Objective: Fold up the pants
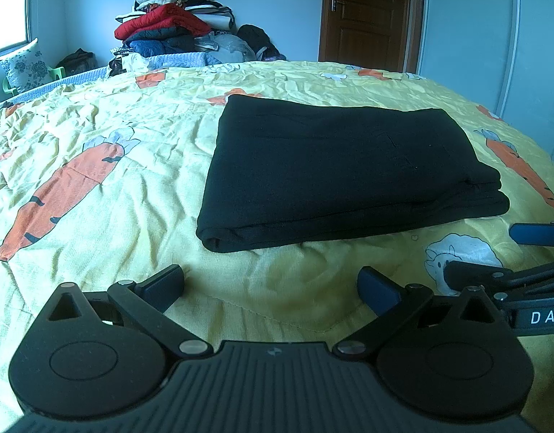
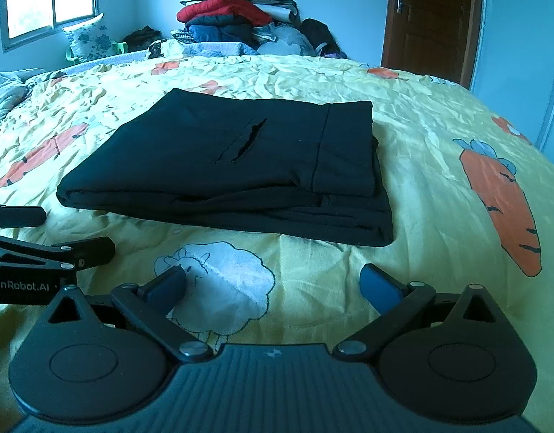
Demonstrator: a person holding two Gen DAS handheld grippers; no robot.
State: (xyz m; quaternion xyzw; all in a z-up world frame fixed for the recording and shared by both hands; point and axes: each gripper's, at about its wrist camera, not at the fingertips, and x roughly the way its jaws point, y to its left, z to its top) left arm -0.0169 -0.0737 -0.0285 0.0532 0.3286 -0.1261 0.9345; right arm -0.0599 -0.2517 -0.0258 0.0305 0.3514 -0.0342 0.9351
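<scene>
The black pants [image 1: 334, 169] lie folded into a flat rectangular stack on the yellow carrot-print bedspread [image 1: 107, 137]. In the right wrist view the pants [image 2: 233, 169] show a pocket slit on top. My left gripper [image 1: 271, 285] is open and empty, hovering over the bedspread just short of the pants' near edge. My right gripper [image 2: 273, 285] is open and empty, also short of the near edge. The right gripper shows at the right edge of the left wrist view [image 1: 493, 252]; the left gripper shows at the left edge of the right wrist view [image 2: 46, 231].
A tall pile of clothes [image 1: 175, 25] stands at the far end of the bed. A brown door [image 1: 367, 14] is at the back right, a window [image 2: 49, 0] and a floral pillow [image 1: 24, 66] at the back left.
</scene>
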